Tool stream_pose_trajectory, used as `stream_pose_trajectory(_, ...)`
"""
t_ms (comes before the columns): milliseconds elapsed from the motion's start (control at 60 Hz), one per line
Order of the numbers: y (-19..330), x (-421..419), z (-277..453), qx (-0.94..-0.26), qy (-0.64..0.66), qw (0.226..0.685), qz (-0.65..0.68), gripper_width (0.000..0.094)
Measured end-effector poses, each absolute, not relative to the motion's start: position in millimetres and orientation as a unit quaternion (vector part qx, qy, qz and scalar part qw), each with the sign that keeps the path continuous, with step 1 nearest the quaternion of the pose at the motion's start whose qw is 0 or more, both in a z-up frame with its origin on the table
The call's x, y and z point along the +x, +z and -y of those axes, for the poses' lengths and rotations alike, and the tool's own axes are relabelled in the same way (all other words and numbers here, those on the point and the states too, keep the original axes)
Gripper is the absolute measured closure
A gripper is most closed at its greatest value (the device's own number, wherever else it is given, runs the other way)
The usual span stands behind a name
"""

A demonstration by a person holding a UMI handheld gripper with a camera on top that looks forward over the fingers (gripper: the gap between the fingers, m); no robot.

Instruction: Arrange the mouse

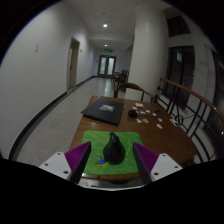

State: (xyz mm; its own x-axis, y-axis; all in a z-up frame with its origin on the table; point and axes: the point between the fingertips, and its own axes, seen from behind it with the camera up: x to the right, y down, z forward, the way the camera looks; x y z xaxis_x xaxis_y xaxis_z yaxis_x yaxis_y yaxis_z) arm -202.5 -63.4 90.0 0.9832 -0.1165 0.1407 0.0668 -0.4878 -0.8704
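A black mouse (115, 148) lies on a green mouse mat (100, 140) at the near end of a wooden table (165, 135). My gripper (112, 160) is open, its purple-pink pads (78, 157) set wide apart. The mouse sits between the fingers with a gap on each side, resting on the mat. A small blue and yellow mark (100, 160) shows on the mat left of the mouse.
A dark laptop or folder (103, 108) lies on the table beyond the mat. Small white objects (150, 115) are scattered at the right. A wooden chair (124, 82) stands at the far end. A corridor with doors (106, 66) runs beyond.
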Motion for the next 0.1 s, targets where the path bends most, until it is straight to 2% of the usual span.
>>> stream_pose_trajectory(100,107,-211,102,-0.852,-0.084,0.516,-0.031,0.0089)
